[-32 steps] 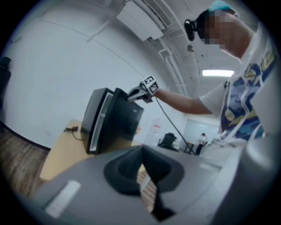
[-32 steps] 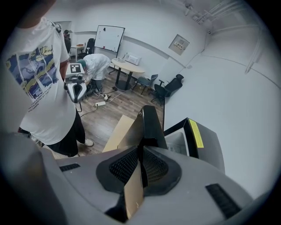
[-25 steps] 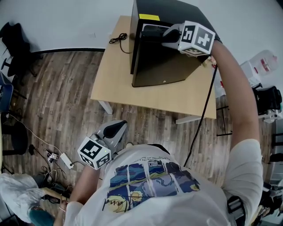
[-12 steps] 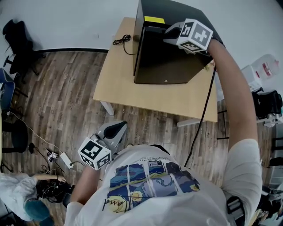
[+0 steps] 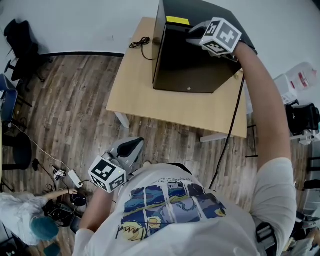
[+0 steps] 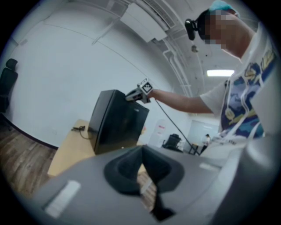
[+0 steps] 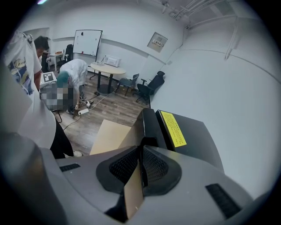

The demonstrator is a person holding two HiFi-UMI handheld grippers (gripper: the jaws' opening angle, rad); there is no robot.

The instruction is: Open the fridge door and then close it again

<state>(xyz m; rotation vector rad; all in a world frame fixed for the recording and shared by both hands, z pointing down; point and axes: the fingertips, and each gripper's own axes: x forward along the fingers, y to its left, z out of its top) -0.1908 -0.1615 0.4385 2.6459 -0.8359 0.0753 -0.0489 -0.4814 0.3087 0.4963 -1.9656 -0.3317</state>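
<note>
With the right gripper [image 5: 192,36] narrowed almost shut and holding nothing, pressing at the top front edge of the fridge door [image 5: 185,65], upper centre of the head view, apparently pushing the door home rather than clamping it. Looking shut or all but shut now, on the black fridge [image 5: 200,11] at the far end of the table [image 5: 145,100]. Hanging the left gripper [image 5: 132,146] idle at lower left, jaws likewise together, well apart. Leaving bare tabletop before the door for swinging, a coiled cable [image 5: 137,43] lying just left.
</note>
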